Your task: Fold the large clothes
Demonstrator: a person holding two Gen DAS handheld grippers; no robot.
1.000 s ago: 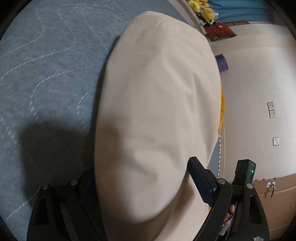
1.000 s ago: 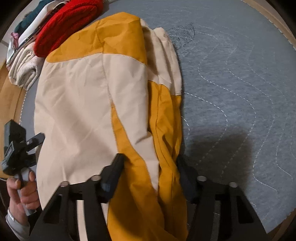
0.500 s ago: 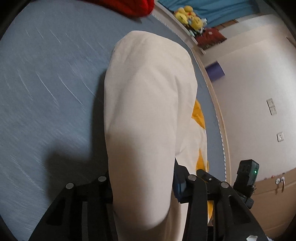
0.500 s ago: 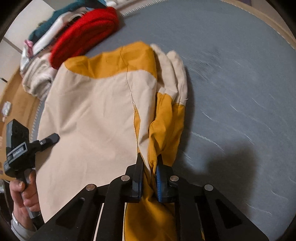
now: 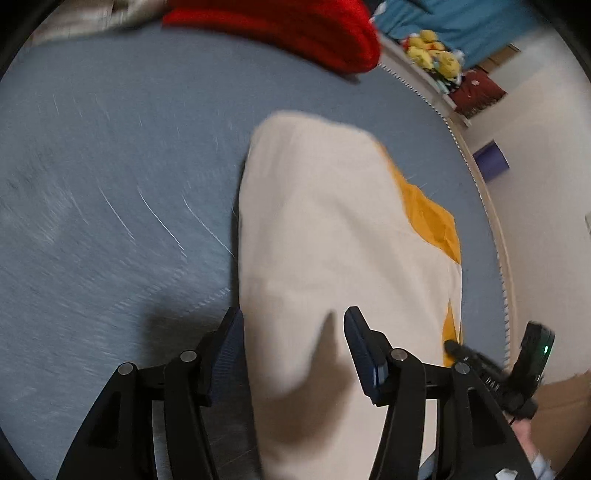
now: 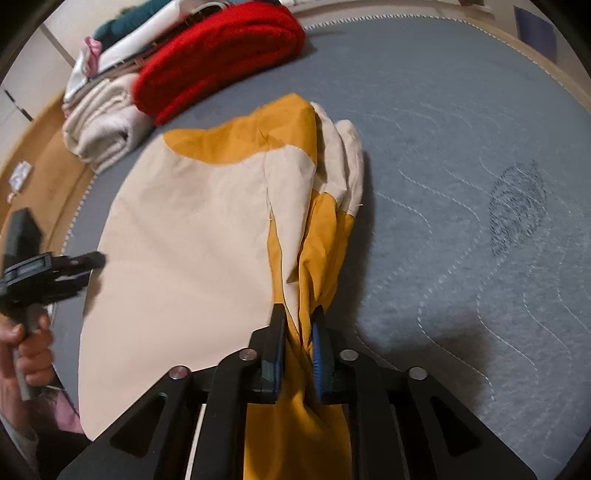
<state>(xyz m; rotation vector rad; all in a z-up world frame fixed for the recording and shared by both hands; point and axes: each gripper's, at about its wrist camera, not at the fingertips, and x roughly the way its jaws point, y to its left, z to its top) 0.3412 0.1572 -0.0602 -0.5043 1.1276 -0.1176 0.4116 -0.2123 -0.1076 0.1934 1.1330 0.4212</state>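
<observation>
Left wrist view: we see the cream and mustard-yellow fabric garment point(image 5: 332, 251) running from the bottom centre up to the middle of the frame, spread over the grey-blue quilted mattress point(image 5: 110, 221). The left gripper point(image 5: 293, 347) straddles its near end; the jaws are opening, with a thick fold of cream cloth between them and reaching both pads, so we read it as gripped, though blur softens the contact. A red knitted folded item point(image 5: 295, 26) sits at the top centre. A heap of yellow plush toys point(image 5: 432, 51) lies upper right, past the mattress edge. The other black gripper shows at the lower right edge. Right wrist view: the same garment fills the centre and left, its yellow panels bunched into a narrow gather at bottom centre. The right gripper point(image 6: 298, 332) is clamped on that gather, pads pressing from both sides, jaws opening slightly. The red item lies upper left, touching a stack of folded pale clothes point(image 6: 103, 122). At the left edge a hand point(image 6: 26, 354) holds the left gripper's handle, beside the garment's cream edge.
</observation>
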